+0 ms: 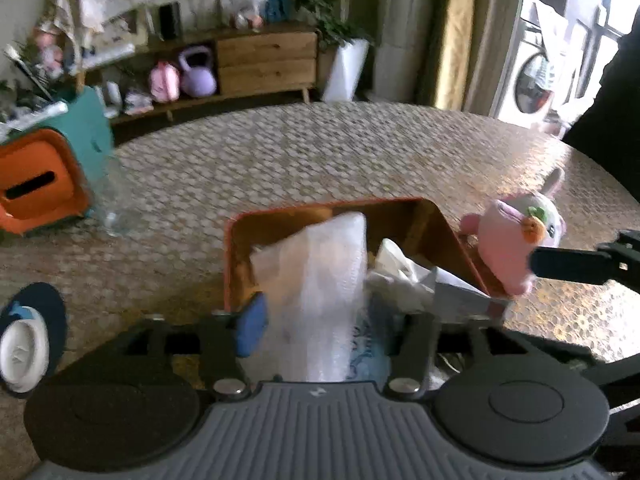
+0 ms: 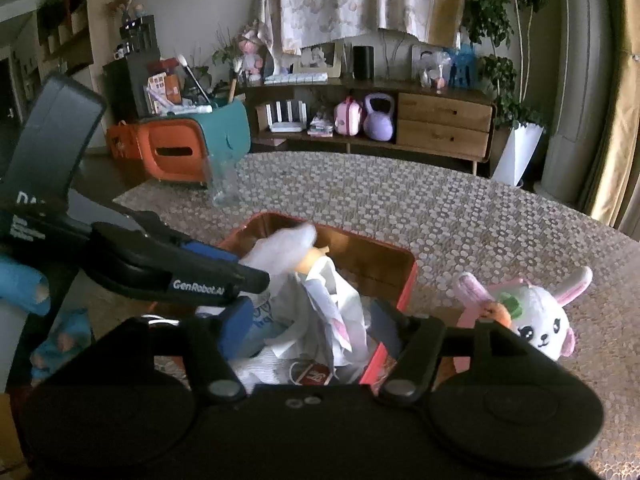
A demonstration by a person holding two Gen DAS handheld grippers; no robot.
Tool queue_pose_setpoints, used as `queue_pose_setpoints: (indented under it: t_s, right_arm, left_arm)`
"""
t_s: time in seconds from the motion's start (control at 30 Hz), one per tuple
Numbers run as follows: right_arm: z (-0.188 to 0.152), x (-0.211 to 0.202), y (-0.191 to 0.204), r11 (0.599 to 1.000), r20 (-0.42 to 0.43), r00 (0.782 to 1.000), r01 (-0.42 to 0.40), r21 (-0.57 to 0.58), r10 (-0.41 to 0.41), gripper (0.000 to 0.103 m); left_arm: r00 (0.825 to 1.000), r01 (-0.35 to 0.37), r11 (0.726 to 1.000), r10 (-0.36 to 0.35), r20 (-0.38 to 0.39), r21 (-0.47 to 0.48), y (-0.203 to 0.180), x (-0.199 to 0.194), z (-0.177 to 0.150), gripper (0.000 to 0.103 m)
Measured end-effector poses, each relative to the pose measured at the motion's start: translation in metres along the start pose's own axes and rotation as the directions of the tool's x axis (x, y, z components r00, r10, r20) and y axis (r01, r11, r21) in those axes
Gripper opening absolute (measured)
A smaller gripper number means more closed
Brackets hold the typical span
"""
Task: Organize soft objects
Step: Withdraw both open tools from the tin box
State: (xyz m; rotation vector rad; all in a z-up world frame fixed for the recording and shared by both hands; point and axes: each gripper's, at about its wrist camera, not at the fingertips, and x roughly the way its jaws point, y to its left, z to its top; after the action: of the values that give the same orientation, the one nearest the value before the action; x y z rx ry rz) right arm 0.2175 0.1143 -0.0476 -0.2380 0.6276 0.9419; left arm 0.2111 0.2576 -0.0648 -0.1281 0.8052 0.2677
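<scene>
An orange box (image 1: 404, 216) sits on the patterned table and holds white bubble wrap (image 1: 320, 280) and crumpled white bags (image 2: 332, 304). My left gripper (image 1: 332, 328) hangs open over the box's near end. The bubble wrap stands between its fingers, and the blue pad (image 1: 252, 324) is apart from it. My right gripper (image 2: 316, 328) is open above the bags, its pads off them. A pink and white plush bunny (image 2: 540, 320) leans outside the box's right wall. One right finger (image 1: 560, 266) reaches in front of the bunny (image 1: 508, 240).
A clear glass (image 1: 116, 208) stands on the table (image 1: 320, 152) beyond the box, to its left. An orange and teal bin (image 1: 36, 184) is behind the table's left edge. A shoe (image 1: 24, 340) lies low at the left. A dark sleeve (image 1: 616, 120) fills the right side.
</scene>
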Motion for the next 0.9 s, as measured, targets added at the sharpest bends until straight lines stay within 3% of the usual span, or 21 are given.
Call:
queue_pose_setpoints:
  t_s: [0.37, 0.9]
  right_arm:
    - [-0.004, -0.041, -0.006, 0.999, 0.063, 0.998, -0.005, 0.036, 0.003, 0.079]
    - [-0.016, -0.104, -0.001, 0.996, 0.182, 0.983, -0.042, 0.079, 0.027, 0.098]
  left_arm:
    - [0.998, 0.045, 0.999, -0.043, 0.053, -0.029, -0.002, -0.036, -0.008, 0.071]
    - [0.983, 0.057, 0.998, -0.055, 0.175, -0.003, -0.025, -0.108, -0.028, 0.089]
